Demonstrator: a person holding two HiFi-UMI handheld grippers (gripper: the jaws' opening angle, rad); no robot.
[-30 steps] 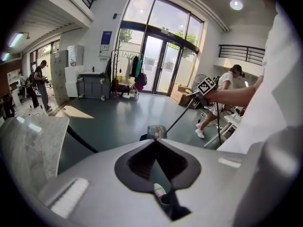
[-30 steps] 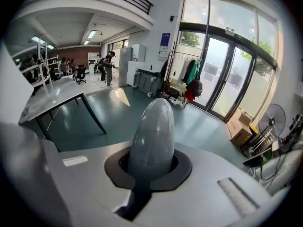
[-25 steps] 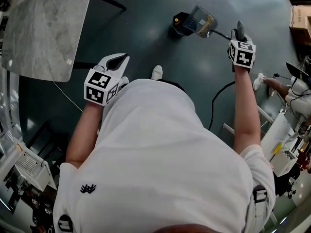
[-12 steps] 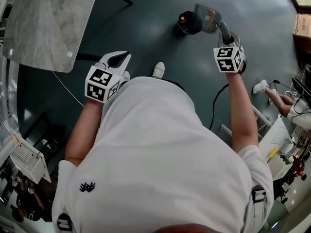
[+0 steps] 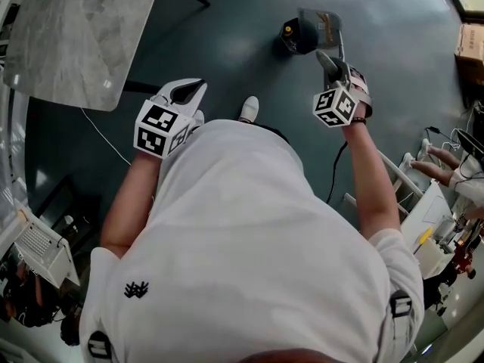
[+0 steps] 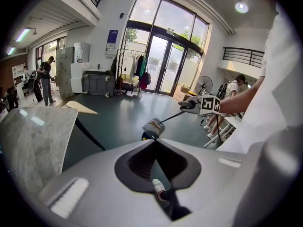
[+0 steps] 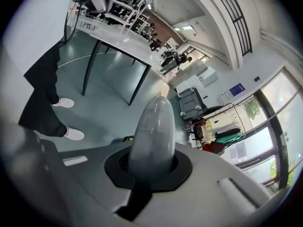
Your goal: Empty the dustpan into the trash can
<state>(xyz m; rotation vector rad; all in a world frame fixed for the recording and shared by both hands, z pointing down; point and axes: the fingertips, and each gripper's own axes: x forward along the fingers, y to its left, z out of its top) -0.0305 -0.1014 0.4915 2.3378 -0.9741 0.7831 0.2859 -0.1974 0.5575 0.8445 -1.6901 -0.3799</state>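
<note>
Dustpan [image 5: 321, 26] hangs just over the black trash can [image 5: 295, 36], well ahead of the person's shoe [image 5: 247, 109]. Right gripper [image 5: 333, 68] has its jaws closed on the grey handle [image 7: 152, 131] (the rounded end sticks out between them). Left gripper [image 5: 184, 91] is near the body, jaws together around nothing.

floor [image 5: 227, 44]: dark, glossy | trash can [image 5: 297, 40] stands upper centre | table [image 5: 76, 36] upper left | my shoe [image 5: 248, 109] centre | cable [image 5: 335, 169] right

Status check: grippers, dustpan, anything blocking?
Left gripper shut, empty. Right gripper shut on dustpan handle; dustpan over trash can. Nothing in the way.
</note>
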